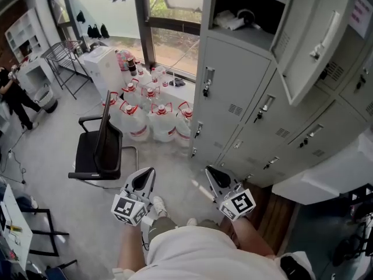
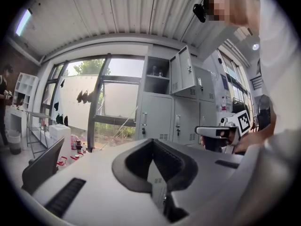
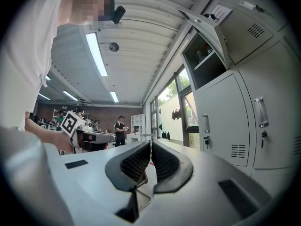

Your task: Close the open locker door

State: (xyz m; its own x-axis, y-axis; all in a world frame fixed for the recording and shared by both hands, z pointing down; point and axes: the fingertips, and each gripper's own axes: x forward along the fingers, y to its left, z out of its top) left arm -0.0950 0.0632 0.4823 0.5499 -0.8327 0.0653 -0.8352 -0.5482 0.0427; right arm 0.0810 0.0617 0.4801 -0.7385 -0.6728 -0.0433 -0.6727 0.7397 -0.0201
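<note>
We're in a white top (image 1: 201, 252), olive-grey trousers (image 1: 161, 225) and white shoes (image 1: 157, 204). The left gripper (image 1: 144, 177) and right gripper (image 1: 217, 177) match: pale grey moulded shells, black pads (image 3: 134, 161) with a ribbed grid face, and a dark rectangular slot on each side of the shell. Each has a white marker cube (image 1: 129, 209) with black square codes at its near end. There's a small black head camera (image 2: 200, 11) (detail too blurred to call).

The left gripper (image 2: 151, 142) has its jaws meeting at the tips; lockers (image 2: 162, 121) stand beyond, one upper door (image 2: 182, 74) open; the right gripper (image 2: 203, 131) hovers at right.
</note>
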